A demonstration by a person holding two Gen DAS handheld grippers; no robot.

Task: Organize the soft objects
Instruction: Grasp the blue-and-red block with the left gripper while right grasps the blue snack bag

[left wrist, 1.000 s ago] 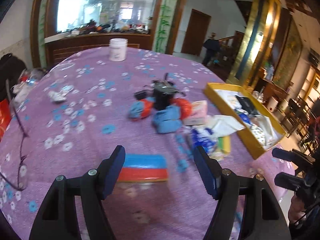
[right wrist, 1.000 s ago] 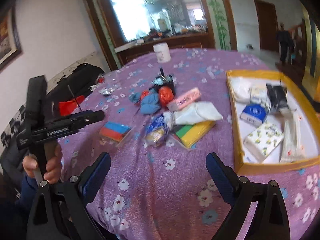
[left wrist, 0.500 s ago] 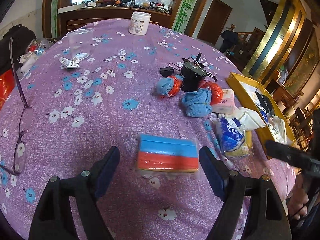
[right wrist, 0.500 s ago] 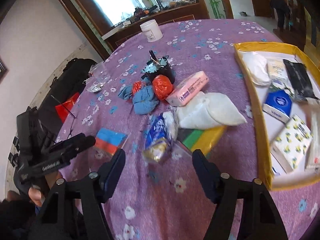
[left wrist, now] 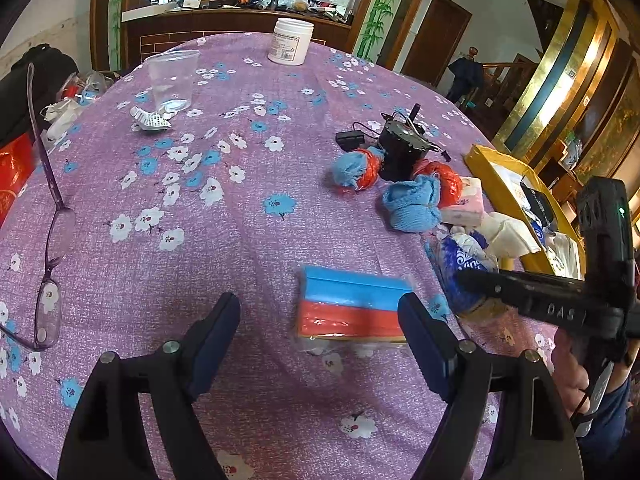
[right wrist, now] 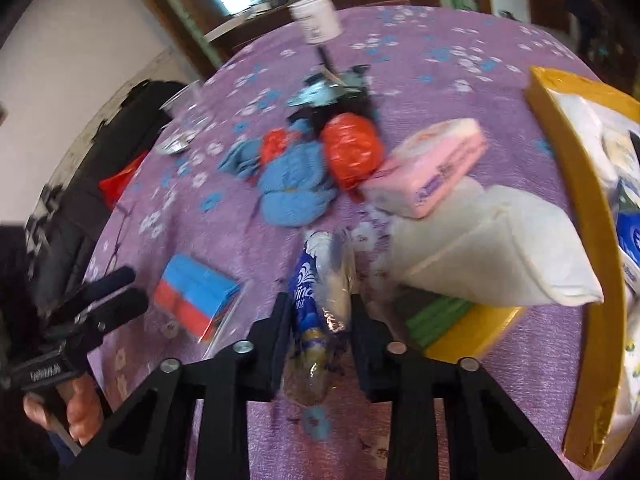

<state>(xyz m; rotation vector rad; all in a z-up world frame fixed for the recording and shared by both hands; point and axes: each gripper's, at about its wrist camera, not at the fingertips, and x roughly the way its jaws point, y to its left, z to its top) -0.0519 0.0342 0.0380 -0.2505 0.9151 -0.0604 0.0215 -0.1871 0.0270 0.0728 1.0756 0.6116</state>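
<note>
My right gripper (right wrist: 318,312) is shut on a blue and clear tissue pack (right wrist: 320,300), which lies on the purple flowered tablecloth (left wrist: 224,216). The pack also shows in the left wrist view (left wrist: 464,264) under the right gripper's body. My left gripper (left wrist: 320,316) is open and empty, low over the cloth; a blue and red sponge pack (left wrist: 352,304) lies just ahead of its right finger. It shows in the right wrist view too (right wrist: 196,292). Blue and orange cloth bundles (right wrist: 304,184), a pink tissue pack (right wrist: 428,172) and a white pack (right wrist: 492,256) lie near.
A yellow tray (right wrist: 576,200) with several soft packs stands at the right. A green and yellow pack (right wrist: 460,320) lies under the white one. A black motor (left wrist: 404,148), a clear cup (left wrist: 172,76), a white jar (left wrist: 290,46) and glasses (left wrist: 48,248) are on the table.
My right gripper moved forward and down and shut on the blue tissue pack. My left gripper shifted left, so the sponge pack now lies ahead of its right finger.
</note>
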